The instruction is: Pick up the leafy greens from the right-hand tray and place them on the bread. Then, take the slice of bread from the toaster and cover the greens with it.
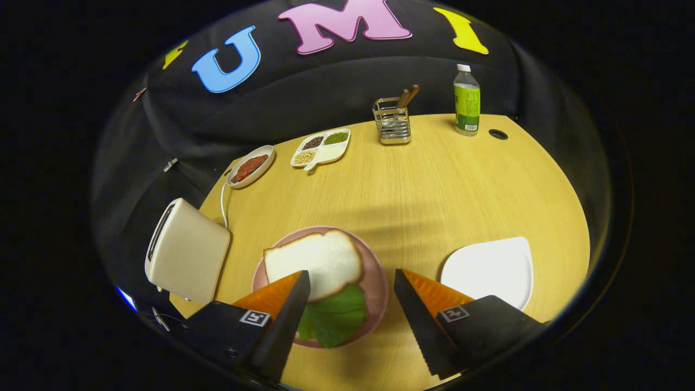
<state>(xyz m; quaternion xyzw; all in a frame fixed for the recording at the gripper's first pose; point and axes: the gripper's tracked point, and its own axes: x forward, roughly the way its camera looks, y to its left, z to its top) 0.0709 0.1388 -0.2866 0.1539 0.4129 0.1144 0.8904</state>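
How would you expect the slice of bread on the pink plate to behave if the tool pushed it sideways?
The bread slice rests on leafy greens, so it would probably slide and drag them along. It looks thin and soft, so it may dent. The open tool is holding nothing, and the pink plate might shift too.

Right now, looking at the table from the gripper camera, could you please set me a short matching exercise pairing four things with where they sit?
Things:
1. bread slice
2. toaster
3. green bottle
4. white tray

Places:
A. at the table's far edge, right of the utensil holder
B. on the pink plate, over the leafy greens
C. just beyond the right finger
D. at the table's left edge, left of the pink plate

Pairs: 1-B, 2-D, 3-A, 4-C

The gripper is open above the plate, holding nothing.
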